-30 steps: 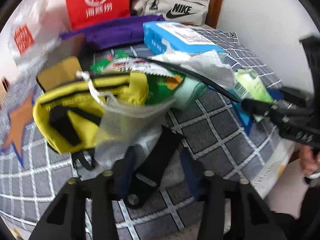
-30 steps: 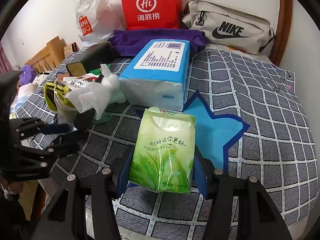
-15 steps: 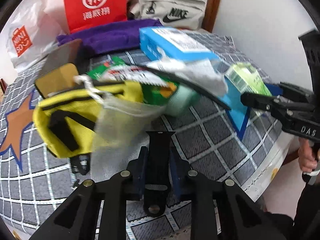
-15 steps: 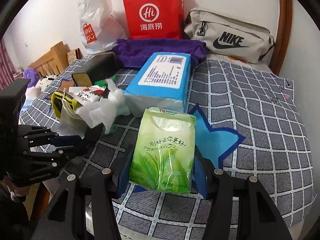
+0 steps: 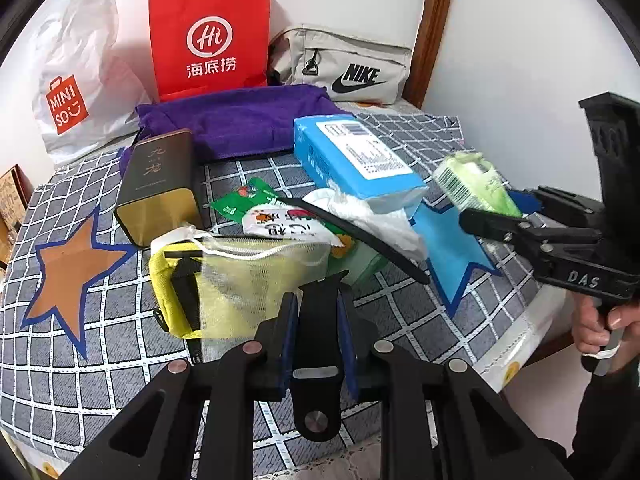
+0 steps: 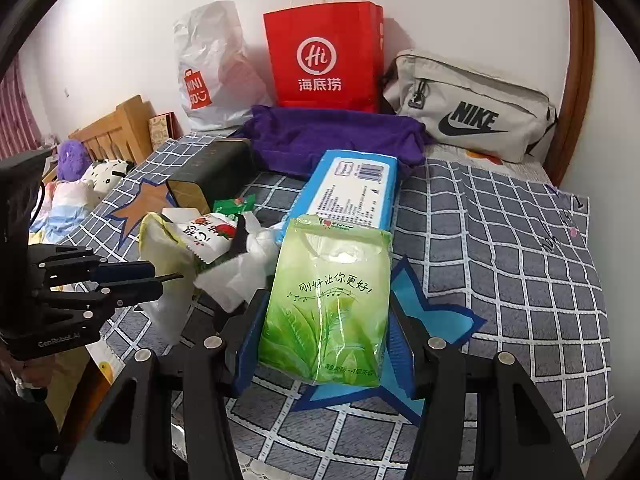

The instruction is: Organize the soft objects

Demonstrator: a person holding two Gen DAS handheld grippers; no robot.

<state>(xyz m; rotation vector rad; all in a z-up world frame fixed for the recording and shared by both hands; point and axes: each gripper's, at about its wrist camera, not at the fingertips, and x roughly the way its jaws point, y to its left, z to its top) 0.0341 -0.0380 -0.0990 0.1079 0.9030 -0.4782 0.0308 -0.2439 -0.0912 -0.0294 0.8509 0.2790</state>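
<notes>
1. Green tissue pack (image 6: 326, 308): being held upright between the blue pads of the right gripper (image 6: 324, 344), jaws standing about half open and pressing its two sides. Hanging above the blue star (image 6: 434, 312) on the checked cover (image 6: 520, 264), apparently clear of it. Soft, glossy film printed with leaves and a line of script, top seam creased; likely gripped low on the sides so the body stays flat and readable for sorting.

2. Black strap (image 5: 318, 344): being pinched by the left gripper (image 5: 316, 336), jaws nearly shut after just closing further, strap flat between the pads. Leading up to the yellow pouch (image 5: 180, 292); probably being used as the handle for lifting that pouch.

3. Yellow pouch: lying on the cover just beyond the left gripper, draped by a white mesh bag (image 5: 256, 276) with a drawstring. Limp, sagging fabric with black trim.

4. Snack packets (image 5: 280, 228) and crumpled white tissue (image 5: 372, 220): resting in a loose pile between the pouch and the blue tissue pack (image 5: 352, 160).

5. Dark tin (image 5: 160, 184): lying beside the pile, on the side away from the blue pack.

6. Purple towel (image 5: 240, 120): lying folded behind the tin.

7. Red paper bag (image 5: 210, 40), white plastic bag (image 5: 76, 76), grey waist bag (image 5: 344, 68): leaning against the wall at the far edge.
</notes>
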